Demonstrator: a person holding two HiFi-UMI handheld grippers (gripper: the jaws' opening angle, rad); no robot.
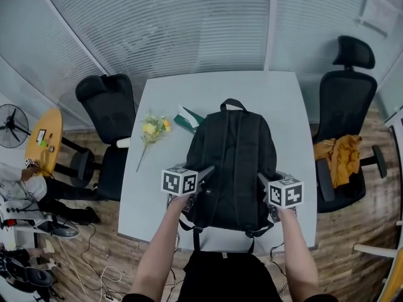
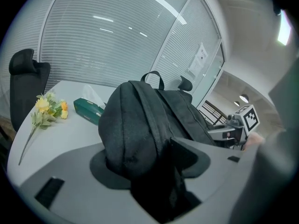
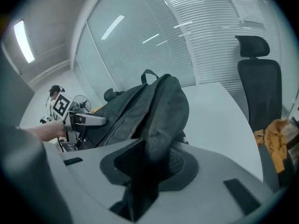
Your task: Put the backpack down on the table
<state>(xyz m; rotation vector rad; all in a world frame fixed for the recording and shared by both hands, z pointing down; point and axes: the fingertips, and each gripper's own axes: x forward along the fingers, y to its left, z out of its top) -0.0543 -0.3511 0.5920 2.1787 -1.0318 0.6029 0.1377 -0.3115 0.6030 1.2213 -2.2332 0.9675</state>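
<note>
A black backpack (image 1: 233, 162) lies flat on the white table (image 1: 164, 99), its top handle toward the far edge and its straps hanging over the near edge. My left gripper (image 1: 204, 175) is at its near left corner and my right gripper (image 1: 264, 184) at its near right corner. In the left gripper view, dark backpack (image 2: 140, 125) fabric fills the space between the jaws of the left gripper (image 2: 149, 167) and touches both pads. In the right gripper view, a fold of the backpack (image 3: 154, 106) sits pinched in the right gripper (image 3: 145, 164).
A small bunch of yellow flowers (image 1: 153, 131) and a green tissue box (image 1: 187, 119) lie on the table left of the backpack. A black office chair (image 1: 107, 106) stands at the left, another (image 1: 343, 99) with an orange cloth (image 1: 340, 156) at the right.
</note>
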